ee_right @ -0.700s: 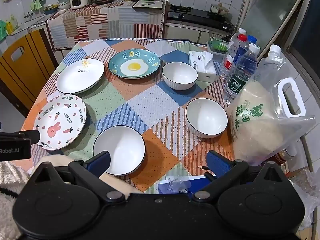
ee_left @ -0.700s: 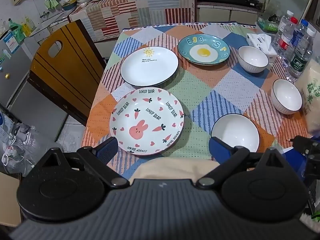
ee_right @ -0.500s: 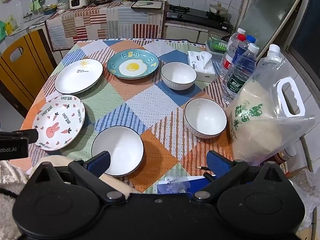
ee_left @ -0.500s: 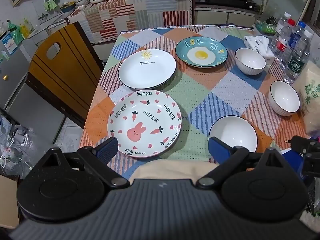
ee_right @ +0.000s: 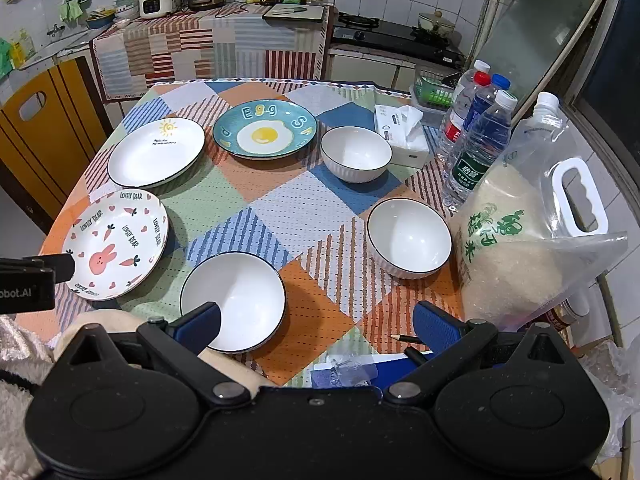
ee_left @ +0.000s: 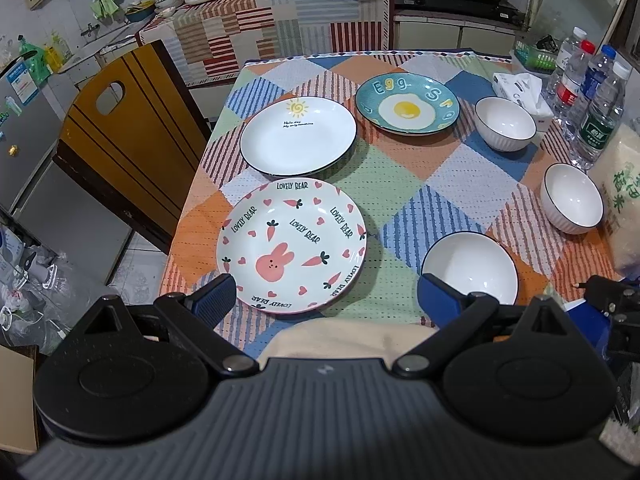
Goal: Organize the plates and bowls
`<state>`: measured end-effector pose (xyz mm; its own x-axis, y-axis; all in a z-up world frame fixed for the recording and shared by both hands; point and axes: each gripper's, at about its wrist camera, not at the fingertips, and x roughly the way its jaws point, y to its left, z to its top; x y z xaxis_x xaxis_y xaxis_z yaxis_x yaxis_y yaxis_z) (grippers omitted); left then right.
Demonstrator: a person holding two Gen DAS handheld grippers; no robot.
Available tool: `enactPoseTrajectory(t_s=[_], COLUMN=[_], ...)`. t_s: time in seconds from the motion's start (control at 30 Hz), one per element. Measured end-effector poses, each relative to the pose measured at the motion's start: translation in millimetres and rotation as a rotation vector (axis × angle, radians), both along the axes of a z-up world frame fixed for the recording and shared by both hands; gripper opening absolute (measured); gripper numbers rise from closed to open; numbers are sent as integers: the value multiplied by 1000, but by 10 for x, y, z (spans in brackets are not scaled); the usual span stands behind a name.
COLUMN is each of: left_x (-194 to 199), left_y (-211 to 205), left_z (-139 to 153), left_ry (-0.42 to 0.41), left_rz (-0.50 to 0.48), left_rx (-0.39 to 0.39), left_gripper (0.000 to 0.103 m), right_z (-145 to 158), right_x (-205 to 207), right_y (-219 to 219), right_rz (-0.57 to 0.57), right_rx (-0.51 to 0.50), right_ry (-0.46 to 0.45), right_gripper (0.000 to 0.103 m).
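Three plates lie on the patchwork table: a bunny plate (ee_left: 291, 246) (ee_right: 116, 242) nearest, a white sun plate (ee_left: 298, 139) (ee_right: 157, 151) behind it, and a teal egg plate (ee_left: 407, 103) (ee_right: 264, 129) at the back. Three white bowls stand to the right: near (ee_left: 470, 266) (ee_right: 234, 300), middle (ee_left: 572, 198) (ee_right: 409, 236), far (ee_left: 505, 123) (ee_right: 356, 153). My left gripper (ee_left: 323, 299) is open and empty above the near table edge, by the bunny plate. My right gripper (ee_right: 316, 326) is open and empty just over the near bowl's front.
A bag of rice (ee_right: 532, 236), water bottles (ee_right: 476, 148) and a tissue box (ee_right: 402, 136) crowd the right side. A pencil (ee_right: 408, 338) and papers lie at the front edge. A wooden chair (ee_left: 120, 128) stands left of the table.
Both grippers have eased slightly forward and lower toward the table; the dishes have not moved.
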<state>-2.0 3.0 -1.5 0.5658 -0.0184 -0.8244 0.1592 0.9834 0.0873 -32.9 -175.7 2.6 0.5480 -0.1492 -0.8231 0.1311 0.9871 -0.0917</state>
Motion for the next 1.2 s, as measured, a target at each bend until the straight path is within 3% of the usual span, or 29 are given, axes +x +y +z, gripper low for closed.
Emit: enactPoseTrajectory(t_s=[0.43, 1.2], left_x=[17, -68], left_y=[-17, 87], left_z=[-47, -31], left_ry=[11, -75], left_rz=[3, 5], left_rx=[-17, -82], left_gripper=[98, 98], right_z=[-25, -40], right_x=[-3, -42], right_y=[0, 3], right_rz=[-10, -29], right_rx=[-5, -9], right_ry=[-5, -62], right_gripper=[103, 103])
